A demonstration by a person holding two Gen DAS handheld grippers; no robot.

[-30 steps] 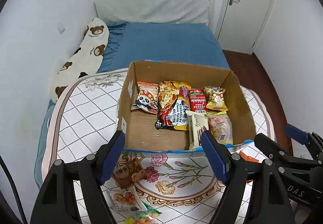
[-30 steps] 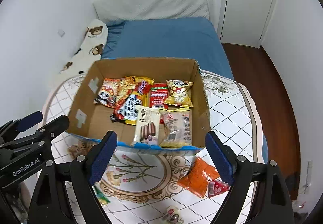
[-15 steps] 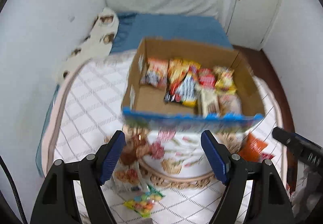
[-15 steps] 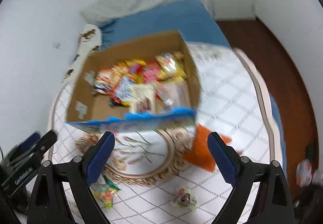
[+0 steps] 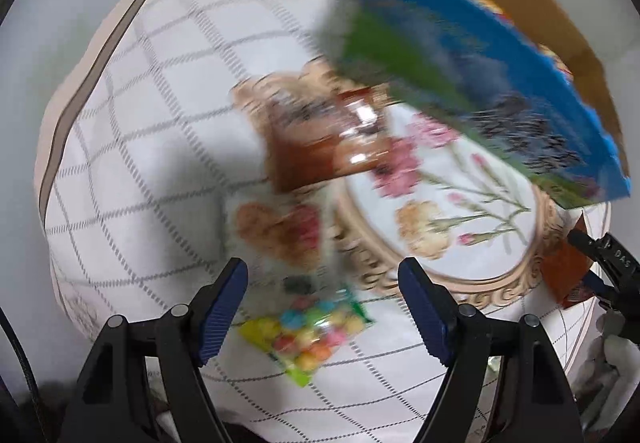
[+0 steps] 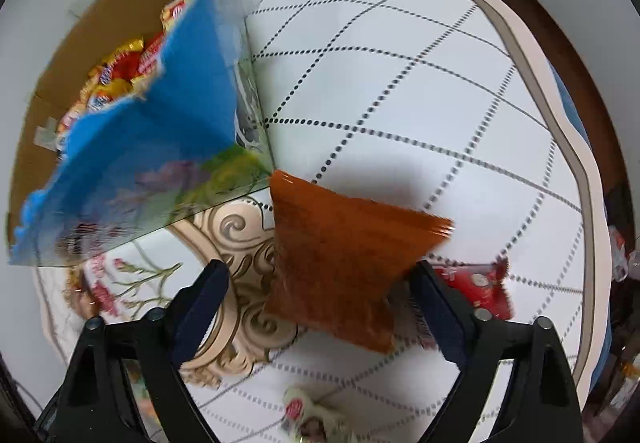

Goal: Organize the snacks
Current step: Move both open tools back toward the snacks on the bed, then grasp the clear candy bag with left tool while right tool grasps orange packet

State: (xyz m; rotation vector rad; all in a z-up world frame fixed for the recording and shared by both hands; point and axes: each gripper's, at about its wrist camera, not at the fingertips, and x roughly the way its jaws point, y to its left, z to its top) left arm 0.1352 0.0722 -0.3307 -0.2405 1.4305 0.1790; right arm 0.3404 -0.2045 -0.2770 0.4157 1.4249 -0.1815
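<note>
- Grippers first: my left gripper (image 5: 322,295) is spread wide and empty above a bag of multicoloured candies (image 5: 308,327) on the tablecloth (image 5: 160,103).
- My right gripper (image 6: 320,291) is also wide, with an orange packet (image 6: 344,255) lying between its fingers.
- I see a brown snack packet (image 5: 324,139) beside the cardboard box (image 5: 500,55).
- A red packet (image 6: 476,287) lies just right of the orange one.

Both the left gripper (image 5: 322,309) and the right gripper (image 6: 320,311) have black angular arms with silver screws and ribbed dark-blue finger pads (image 5: 222,309). At four o'clock in the left wrist view, white "DAS" lettering marks the other gripper's black arm, above a white-gloved hand (image 5: 616,357).
</note>
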